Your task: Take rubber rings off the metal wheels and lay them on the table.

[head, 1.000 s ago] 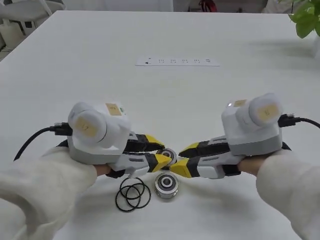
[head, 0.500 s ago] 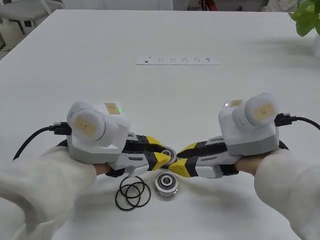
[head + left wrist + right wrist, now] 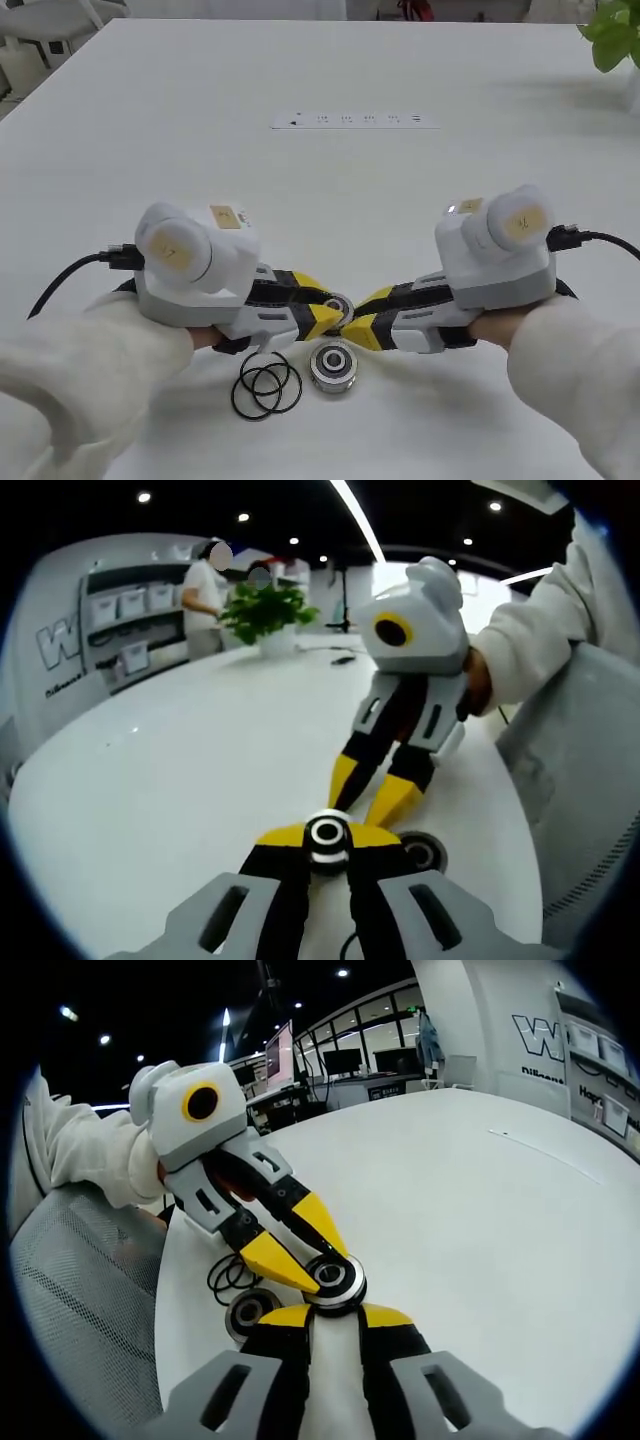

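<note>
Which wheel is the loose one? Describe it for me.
Near side of the white table, just below where the left gripper and right gripper meet: a metal wheel lying flat. Loose black rings lie to its left, and unlike the gripped wheel, it rests alone.

wide white table [image 3: 200, 90], a power strip [image 3: 355, 122] at 12 o'clock, leafy plant [image 3: 612, 38] at 2 o'clock, white chairs [image 3: 45, 35] at 10 o'clock.
</note>
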Available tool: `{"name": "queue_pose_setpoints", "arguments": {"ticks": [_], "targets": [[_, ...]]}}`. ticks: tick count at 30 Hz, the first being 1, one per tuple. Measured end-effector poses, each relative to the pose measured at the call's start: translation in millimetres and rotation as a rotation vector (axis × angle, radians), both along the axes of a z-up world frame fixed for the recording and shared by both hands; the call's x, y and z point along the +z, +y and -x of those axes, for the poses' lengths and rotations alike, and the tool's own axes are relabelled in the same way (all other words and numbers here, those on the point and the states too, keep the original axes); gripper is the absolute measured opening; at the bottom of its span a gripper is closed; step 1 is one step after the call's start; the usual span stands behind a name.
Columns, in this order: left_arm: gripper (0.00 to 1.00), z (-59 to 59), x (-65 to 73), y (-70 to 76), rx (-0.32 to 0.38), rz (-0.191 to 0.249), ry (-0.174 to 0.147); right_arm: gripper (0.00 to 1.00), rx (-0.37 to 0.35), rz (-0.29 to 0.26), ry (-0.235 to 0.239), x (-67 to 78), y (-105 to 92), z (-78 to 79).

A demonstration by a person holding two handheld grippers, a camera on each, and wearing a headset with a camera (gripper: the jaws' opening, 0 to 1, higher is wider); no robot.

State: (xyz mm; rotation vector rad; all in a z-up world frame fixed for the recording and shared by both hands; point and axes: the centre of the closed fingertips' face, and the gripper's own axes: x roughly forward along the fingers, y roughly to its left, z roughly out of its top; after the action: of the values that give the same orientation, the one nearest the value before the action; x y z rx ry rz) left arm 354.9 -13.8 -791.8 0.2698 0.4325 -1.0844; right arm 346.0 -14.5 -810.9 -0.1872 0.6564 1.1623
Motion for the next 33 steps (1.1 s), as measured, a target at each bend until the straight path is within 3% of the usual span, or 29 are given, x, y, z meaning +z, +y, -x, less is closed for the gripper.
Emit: {"name": "queue_pose_setpoints", "arguments": {"ticks": [14,21,25,30,31,33], "targets": [[0.14,0.6,0.1,0.1,0.011,0.014,0.009,0.09,0.005,0.019,-0.006,-1.0,-2.8,0.4],[0.14,-0.1,0.2,0.7,0.026,0.014,0.017,0.09,0.033,0.049,-0.043,-0.9,-1.1,-0.4],[0.13,-1.4,0.2,0.8,0.028,0.025,0.030,0.09,0.045,0.063,-0.053,-1.3,-1.0,-0.5],[0.13,0.4,0.4,1.9,-0.003,0.053,0.050,0.09,0.044,0.061,-0.033,-1.9,-0.8,-0.1],[0.13,0.8,0.4,1.8,-0.010,0.058,0.049,0.08,0.046,0.061,-0.031,-2.0,-1.0,0.1],[0.13,2.5,0.3,0.9,-0.049,0.054,0.019,0.06,0.060,0.060,-0.031,-2.2,-1.2,0.7]]}}
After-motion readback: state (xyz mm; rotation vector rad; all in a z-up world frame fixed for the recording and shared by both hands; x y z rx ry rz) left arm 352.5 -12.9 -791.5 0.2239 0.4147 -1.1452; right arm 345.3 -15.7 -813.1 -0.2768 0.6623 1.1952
